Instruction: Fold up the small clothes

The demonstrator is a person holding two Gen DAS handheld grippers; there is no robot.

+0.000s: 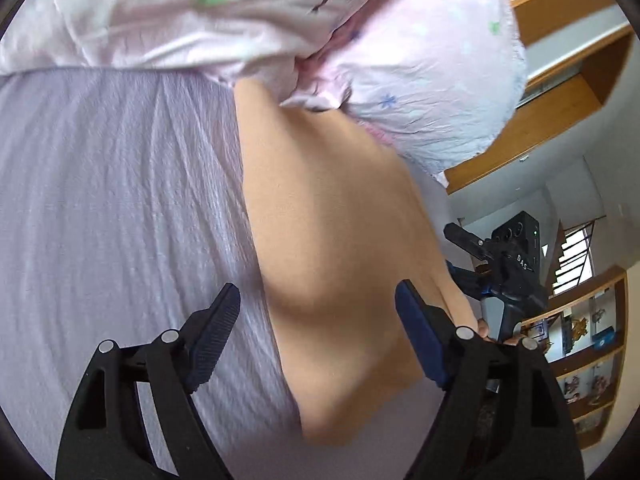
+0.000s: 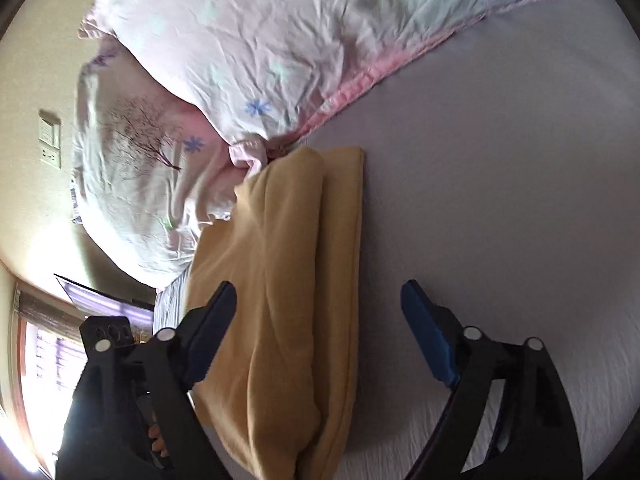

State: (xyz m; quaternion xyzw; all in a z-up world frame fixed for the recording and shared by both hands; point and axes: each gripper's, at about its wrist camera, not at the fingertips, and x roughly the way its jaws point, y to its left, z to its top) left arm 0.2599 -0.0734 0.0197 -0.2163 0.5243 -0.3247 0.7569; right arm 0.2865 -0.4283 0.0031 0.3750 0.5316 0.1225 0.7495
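A mustard-yellow garment lies folded into a long strip on the lilac bed sheet. In the right wrist view the garment shows layered folds, its far end touching the quilt. My left gripper is open above the garment's near end, its fingers astride the cloth, holding nothing. My right gripper is open over the garment's near part, empty. The right gripper's body shows at the right of the left wrist view.
A pink floral quilt is bunched at the head of the bed, also showing in the left wrist view. Wooden shelves and a wall with a switch plate stand beyond the bed's edge.
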